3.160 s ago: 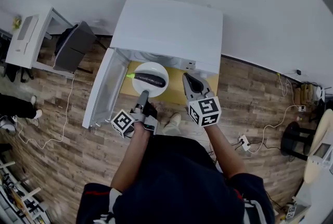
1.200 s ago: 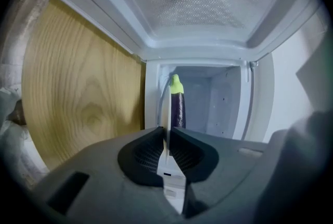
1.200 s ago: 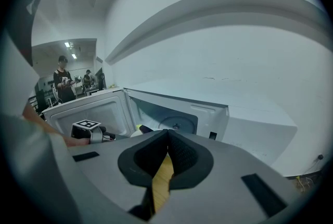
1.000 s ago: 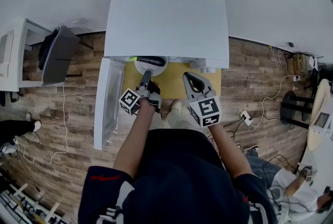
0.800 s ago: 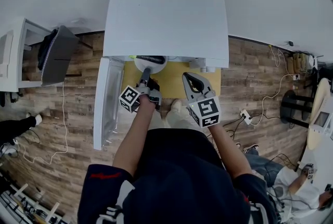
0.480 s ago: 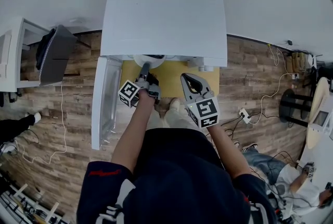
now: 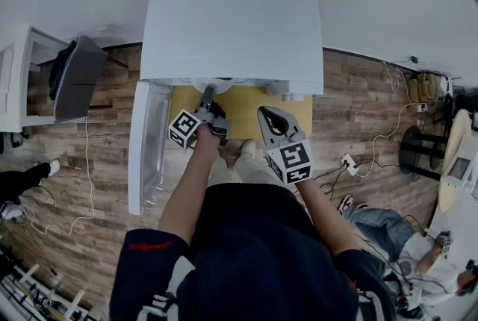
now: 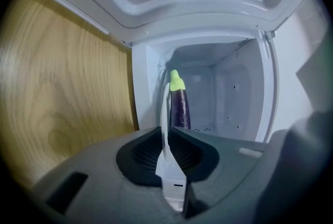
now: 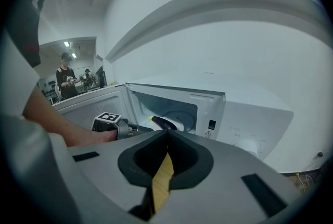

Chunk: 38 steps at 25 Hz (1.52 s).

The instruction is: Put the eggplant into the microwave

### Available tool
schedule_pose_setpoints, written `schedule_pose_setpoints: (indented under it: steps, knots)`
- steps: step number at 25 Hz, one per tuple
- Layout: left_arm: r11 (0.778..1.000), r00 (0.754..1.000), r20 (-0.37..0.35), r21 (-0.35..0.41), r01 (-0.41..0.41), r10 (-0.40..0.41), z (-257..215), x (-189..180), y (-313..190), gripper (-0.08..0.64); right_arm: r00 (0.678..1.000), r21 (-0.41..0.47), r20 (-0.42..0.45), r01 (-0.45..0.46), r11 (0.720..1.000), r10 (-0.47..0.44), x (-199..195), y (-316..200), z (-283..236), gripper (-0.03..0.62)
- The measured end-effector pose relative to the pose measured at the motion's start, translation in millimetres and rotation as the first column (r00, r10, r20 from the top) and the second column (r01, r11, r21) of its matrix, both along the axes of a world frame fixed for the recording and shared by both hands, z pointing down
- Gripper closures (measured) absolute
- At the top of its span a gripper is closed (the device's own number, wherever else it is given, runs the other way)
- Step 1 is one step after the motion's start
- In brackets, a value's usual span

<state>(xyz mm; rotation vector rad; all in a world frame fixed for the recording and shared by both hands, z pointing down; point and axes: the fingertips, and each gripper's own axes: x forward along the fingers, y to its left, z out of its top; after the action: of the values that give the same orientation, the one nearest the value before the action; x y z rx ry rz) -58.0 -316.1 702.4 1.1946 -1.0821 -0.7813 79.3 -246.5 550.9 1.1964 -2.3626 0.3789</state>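
The eggplant (image 8: 180, 108) is long, glossy and dark purple with a pale green stem cap. It lies on its side across a white plate (image 8: 165, 113), cap toward the left. Plate and eggplant sit at the mouth of the white microwave (image 7: 235, 28), partly inside its white cavity. The microwave's door (image 7: 146, 144) stands swung wide open at the left.

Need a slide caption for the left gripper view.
Left gripper shut on the rim of the plate, eggplant lying on it, open microwave straight ahead.
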Motion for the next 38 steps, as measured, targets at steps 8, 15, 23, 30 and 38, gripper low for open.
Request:
schedule_pose_setpoints:
  steps: [8, 15, 23, 30, 38]
  knots:
    - [0.995, 0.997, 0.043, 0.076, -0.061, 0.058, -16, 4, 0, 0.373, 1.000, -0.011, 0.000, 0.008, 1.000, -0.008, -3, 3, 4, 0.580]
    - [0.964, 0.952, 0.223, 0.111, -0.241, 0.212, -21, 15, 24, 0.352, 1.000, -0.020, 0.010, 0.004, 1.000, -0.004, -6, 5, 5, 0.580]
    - [0.903, 0.799, 0.482, 0.034, -0.428, 0.360, -13, 16, 48, 0.427, 1.000, -0.022, 0.026, 0.003, 1.000, -0.002, -11, 5, 7, 0.580]
    - [0.862, 0.641, 0.627, -0.103, -0.496, 0.443, -3, 9, 46, 0.530, 1.000, -0.032, 0.027, 0.013, 0.999, -0.012, -17, 8, 11, 0.580]
    - [0.831, 0.512, 0.706, -0.198, -0.520, 0.489, 0, 11, 38, 0.543, 1.000, -0.040, 0.015, 0.003, 0.999, -0.003, -12, 4, 15, 0.580]
